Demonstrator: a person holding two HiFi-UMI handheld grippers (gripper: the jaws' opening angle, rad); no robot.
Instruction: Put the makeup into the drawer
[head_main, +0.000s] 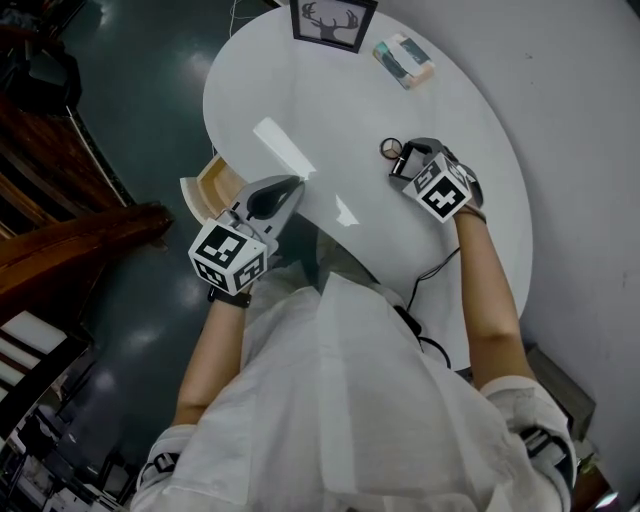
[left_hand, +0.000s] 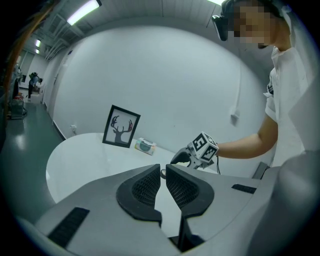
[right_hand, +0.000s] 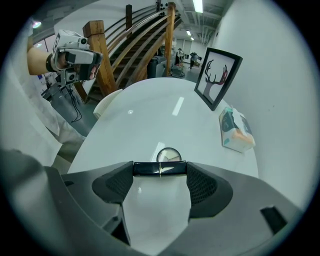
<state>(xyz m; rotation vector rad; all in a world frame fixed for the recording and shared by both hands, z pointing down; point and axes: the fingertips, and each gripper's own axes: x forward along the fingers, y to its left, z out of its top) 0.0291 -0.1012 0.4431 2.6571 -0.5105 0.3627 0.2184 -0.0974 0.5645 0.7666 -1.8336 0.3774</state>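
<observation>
My right gripper (head_main: 403, 158) is shut on a black makeup compact (right_hand: 160, 169), which spans the gap between the two pads. The compact's round mirrored part (right_hand: 168, 155) pokes out beyond the jaws and shows as a small ring (head_main: 391, 148) in the head view, low over the white table (head_main: 300, 90). A pale wooden drawer (head_main: 213, 186) stands pulled out at the table's left edge. My left gripper (head_main: 288, 188) is beside that drawer, over the table's near-left rim, shut with nothing between its pads (left_hand: 150, 184).
A framed deer picture (head_main: 333, 22) leans at the table's far end, with a tissue pack (head_main: 404, 61) lying to its right. A cable (head_main: 430, 270) runs along the right arm. The person's white shirt fills the near side, and wooden stairs (right_hand: 145, 45) stand to the left.
</observation>
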